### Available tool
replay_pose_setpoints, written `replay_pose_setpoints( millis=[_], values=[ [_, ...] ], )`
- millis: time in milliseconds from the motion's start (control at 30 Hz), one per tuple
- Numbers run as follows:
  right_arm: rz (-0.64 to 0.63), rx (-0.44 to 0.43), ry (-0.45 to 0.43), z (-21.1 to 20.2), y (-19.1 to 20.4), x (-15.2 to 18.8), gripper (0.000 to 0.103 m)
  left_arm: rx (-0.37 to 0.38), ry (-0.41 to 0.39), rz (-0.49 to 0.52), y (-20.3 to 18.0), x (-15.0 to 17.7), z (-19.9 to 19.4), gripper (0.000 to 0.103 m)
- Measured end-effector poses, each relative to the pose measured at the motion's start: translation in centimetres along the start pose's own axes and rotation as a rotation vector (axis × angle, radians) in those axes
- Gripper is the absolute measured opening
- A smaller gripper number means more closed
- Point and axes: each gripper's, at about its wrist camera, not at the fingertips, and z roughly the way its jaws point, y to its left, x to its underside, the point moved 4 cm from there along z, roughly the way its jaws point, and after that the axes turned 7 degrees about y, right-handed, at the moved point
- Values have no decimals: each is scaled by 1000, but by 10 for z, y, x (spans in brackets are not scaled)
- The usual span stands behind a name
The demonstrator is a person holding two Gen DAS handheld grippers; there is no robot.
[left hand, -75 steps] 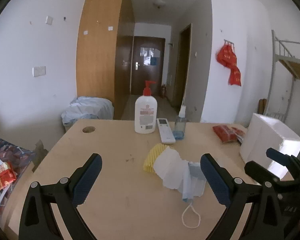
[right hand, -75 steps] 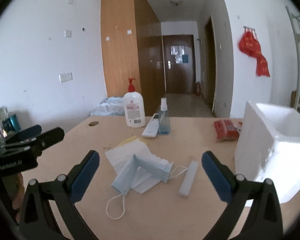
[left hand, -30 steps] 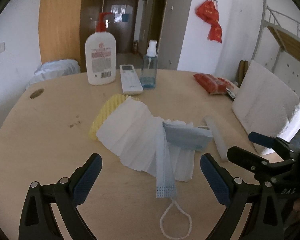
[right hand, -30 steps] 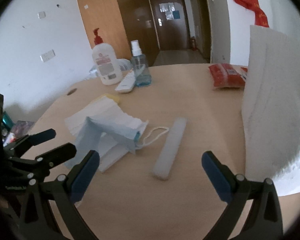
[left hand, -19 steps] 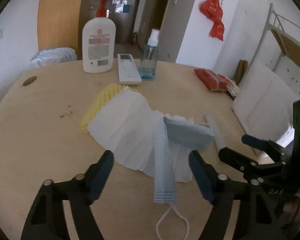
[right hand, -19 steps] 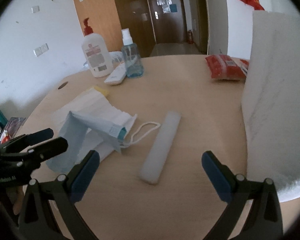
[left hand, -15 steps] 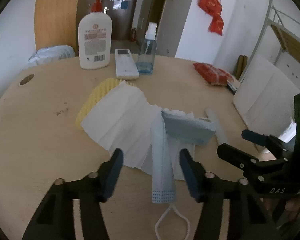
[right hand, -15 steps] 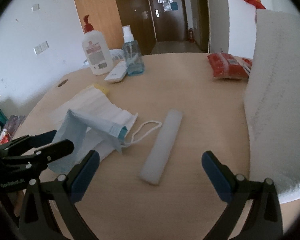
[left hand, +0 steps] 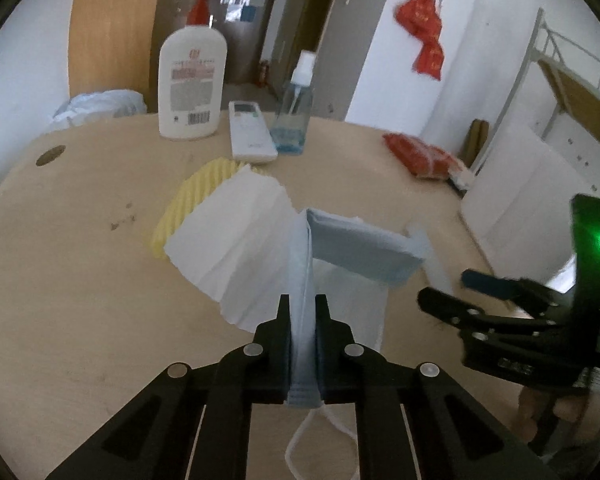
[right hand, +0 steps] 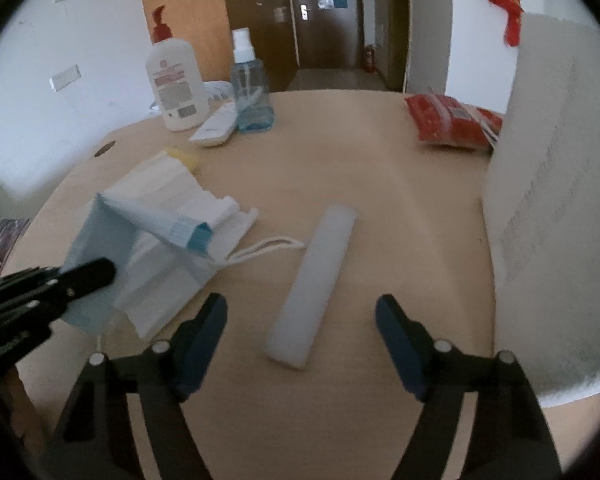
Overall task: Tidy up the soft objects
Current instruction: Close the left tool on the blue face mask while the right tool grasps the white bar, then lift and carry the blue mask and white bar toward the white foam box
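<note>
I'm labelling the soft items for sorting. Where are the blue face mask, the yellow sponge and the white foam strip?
blue face mask (left hand: 362, 246), left wrist view, its folded upper panel.
yellow sponge (left hand: 190, 204), left wrist view, its ridged top.
white foam strip (right hand: 314, 282), right wrist view, mid-length.

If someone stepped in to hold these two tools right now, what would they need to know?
Left gripper: its jaws have just been closing and are now shut on the folded light-blue face mask, which lies over white pleated paper.
Right gripper: open, its jaws have just been narrowing, holding nothing, poised over the pale grey foam strip.
White foam box stands to the right.
Done: mask gripped. Left: everything else; nothing looks sorted yet.
</note>
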Motion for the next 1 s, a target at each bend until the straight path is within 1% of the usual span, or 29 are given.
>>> replay_pose_setpoints(
  millis=[67, 200, 267, 367, 500, 567, 633, 833, 1000],
  values=[
    [3, 8, 3, 1, -1, -1, 72, 8, -28, 7, -2, -2, -6, 10],
    [-3, 47, 7, 1, 1, -1, 68, 34, -79, 20, -5, -3, -16, 10],
    [-4, 78, 7, 1, 1, -1, 58, 38, -92, 26, -7, -3, -18, 10],
    [-10, 112, 10, 2, 1, -1, 50, 43, -104, 46, -11, -3, -21, 10],
    [-27, 131, 10, 1, 7, 0, 40, 42, -127, 52, -12, -2, -26, 10],
    [-34, 125, 10, 2, 12, 0, 28, 46, -138, 51, -12, -2, -28, 10],
    [-31, 129, 8, 2, 13, 0, 28, 53, -153, 50, -11, -2, -32, 10],
    [3, 104, -8, -3, 10, 0, 22, 55, -199, 51, -11, -2, -42, 10],
    [6, 87, -46, -16, 14, -2, 22, 66, -232, 38, -9, -5, -52, 10]
  ],
)
